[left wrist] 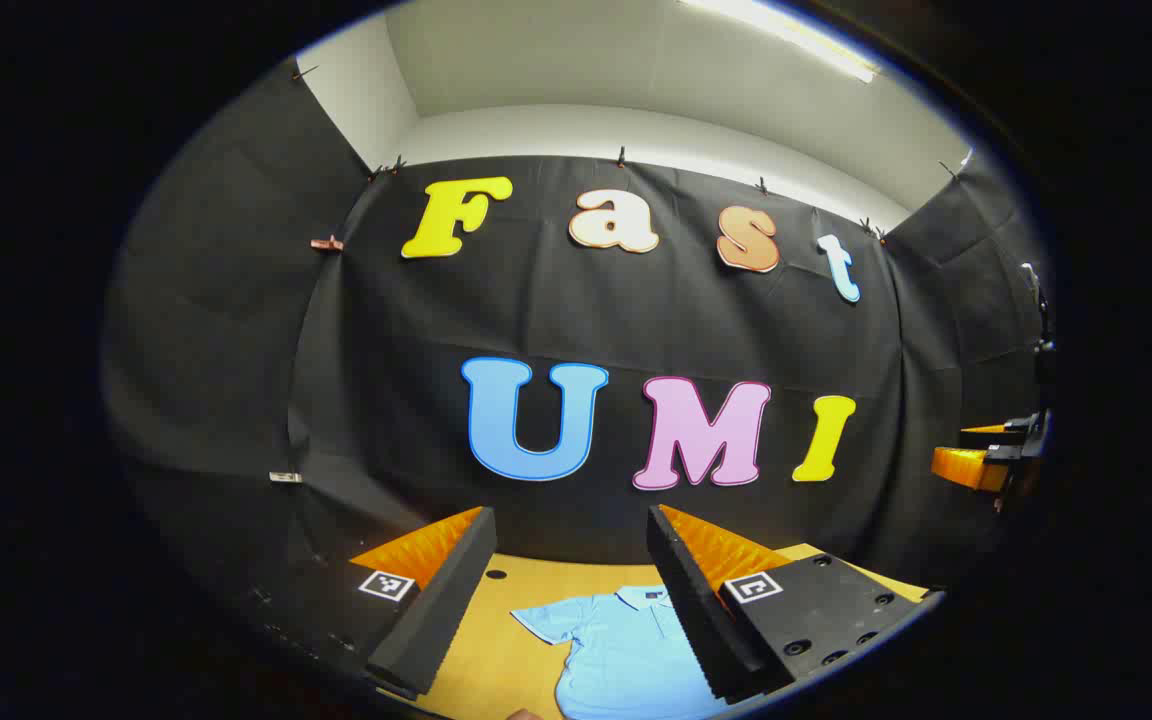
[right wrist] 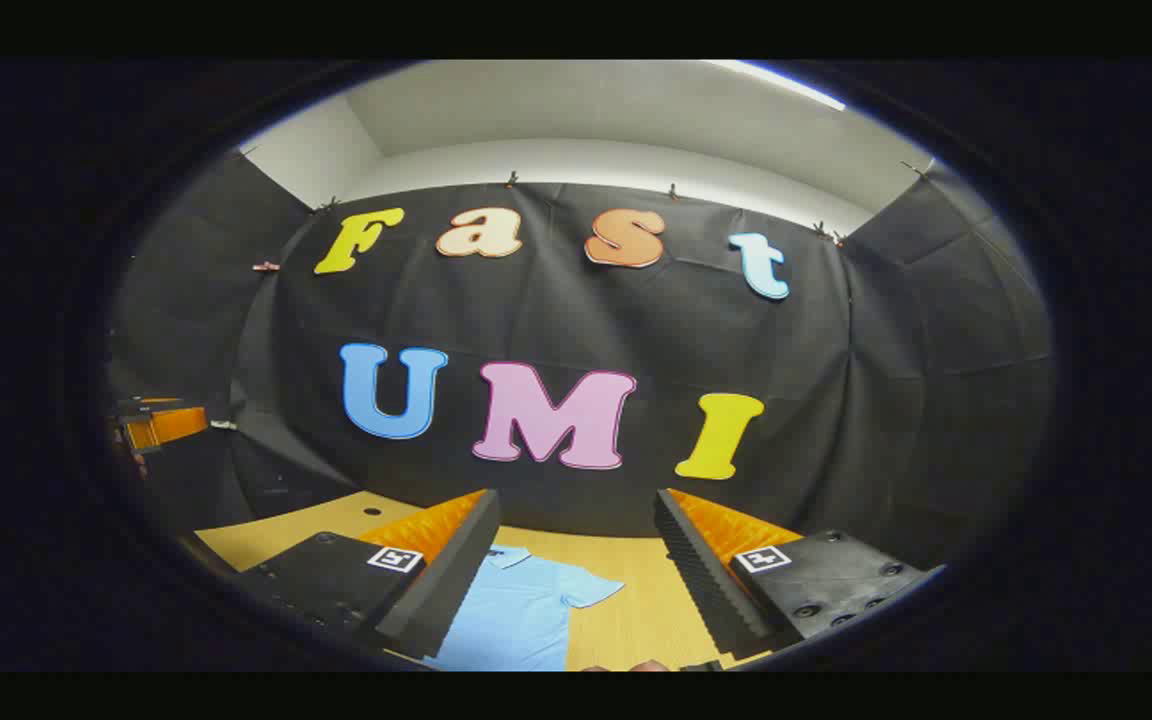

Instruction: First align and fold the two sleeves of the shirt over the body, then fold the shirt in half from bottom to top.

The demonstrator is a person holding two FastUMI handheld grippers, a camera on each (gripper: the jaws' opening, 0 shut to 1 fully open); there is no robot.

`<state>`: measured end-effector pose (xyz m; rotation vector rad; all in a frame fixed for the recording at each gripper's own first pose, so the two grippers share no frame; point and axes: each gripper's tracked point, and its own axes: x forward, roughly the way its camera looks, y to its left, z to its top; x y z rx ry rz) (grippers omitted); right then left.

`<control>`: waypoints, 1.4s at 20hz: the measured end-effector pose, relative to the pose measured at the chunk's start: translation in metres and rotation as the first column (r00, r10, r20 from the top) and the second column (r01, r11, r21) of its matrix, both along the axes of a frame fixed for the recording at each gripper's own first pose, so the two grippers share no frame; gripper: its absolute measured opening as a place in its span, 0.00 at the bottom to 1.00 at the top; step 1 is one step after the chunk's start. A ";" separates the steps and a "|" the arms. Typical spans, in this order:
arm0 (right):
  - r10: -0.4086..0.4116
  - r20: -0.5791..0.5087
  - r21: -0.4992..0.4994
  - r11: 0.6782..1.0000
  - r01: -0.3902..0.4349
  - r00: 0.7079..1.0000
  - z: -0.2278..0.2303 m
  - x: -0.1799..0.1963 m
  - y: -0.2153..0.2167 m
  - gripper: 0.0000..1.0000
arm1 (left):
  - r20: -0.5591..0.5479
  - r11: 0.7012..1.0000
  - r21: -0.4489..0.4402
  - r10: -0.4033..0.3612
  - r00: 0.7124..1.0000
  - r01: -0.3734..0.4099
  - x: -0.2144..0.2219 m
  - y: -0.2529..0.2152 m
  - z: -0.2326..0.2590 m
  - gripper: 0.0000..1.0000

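The left tool (left wrist: 571, 585) hangs above the tabletop (left wrist: 496, 650) with its fingers spread and nothing between them; the right tool (right wrist: 576, 570) is likewise spread and empty. The light blue shirt (left wrist: 626, 650) lies flat on the tabletop, at six o'clock in the left gripper view and toward seven o'clock in the right gripper view, collar toward the wall, both sleeves spread out.

Shirt (left wrist: 626, 650) lies flat on the table (left wrist: 496, 660), collar toward the booth wall, sleeves spread to either side. Left hand-held gripper (left wrist: 568, 600) is above the near table edge, fingers apart, shirt between and beyond them. Right hand-held gripper (right wrist: 576, 580) is likewise raised, fingers apart, shirt (right wrist: 521, 615) ahead toward its left finger. Each gripper sits off to the other's side, well apart.
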<state>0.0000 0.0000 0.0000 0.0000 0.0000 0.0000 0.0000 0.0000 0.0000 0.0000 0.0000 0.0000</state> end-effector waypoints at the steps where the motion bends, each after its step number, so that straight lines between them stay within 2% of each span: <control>1: -0.005 -0.006 0.004 1.000 0.005 1.000 -0.001 0.000 -0.003 0.94 | -0.004 1.000 -0.006 0.001 1.000 -0.001 0.002 0.000 0.000 0.96; 6: -0.034 -0.023 0.010 0.999 0.034 0.999 -0.005 0.002 -0.019 0.95 | 0.007 1.000 0.011 -0.018 1.000 0.018 0.008 -0.012 0.002 0.97; 13: -0.068 -0.039 -0.018 0.998 0.067 0.997 -0.006 0.004 -0.037 0.95 | -0.002 0.999 -0.022 -0.045 0.999 0.044 0.017 -0.023 -0.003 0.97; 18: -0.073 -0.046 -0.018 0.997 0.072 0.996 -0.006 0.007 -0.036 0.97 | 0.004 0.999 -0.016 -0.049 0.999 0.049 0.019 -0.022 0.001 0.97; 23: -0.054 -0.043 -0.019 0.998 0.053 0.998 -0.003 0.015 -0.024 0.97 | 0.012 0.999 -0.004 -0.031 0.999 0.031 0.021 -0.009 0.003 0.97; 28: 0.006 -0.051 -0.001 1.000 -0.006 0.999 0.001 0.037 -0.001 0.97 | -0.004 0.999 -0.013 -0.035 0.999 0.035 0.020 0.000 0.000 0.97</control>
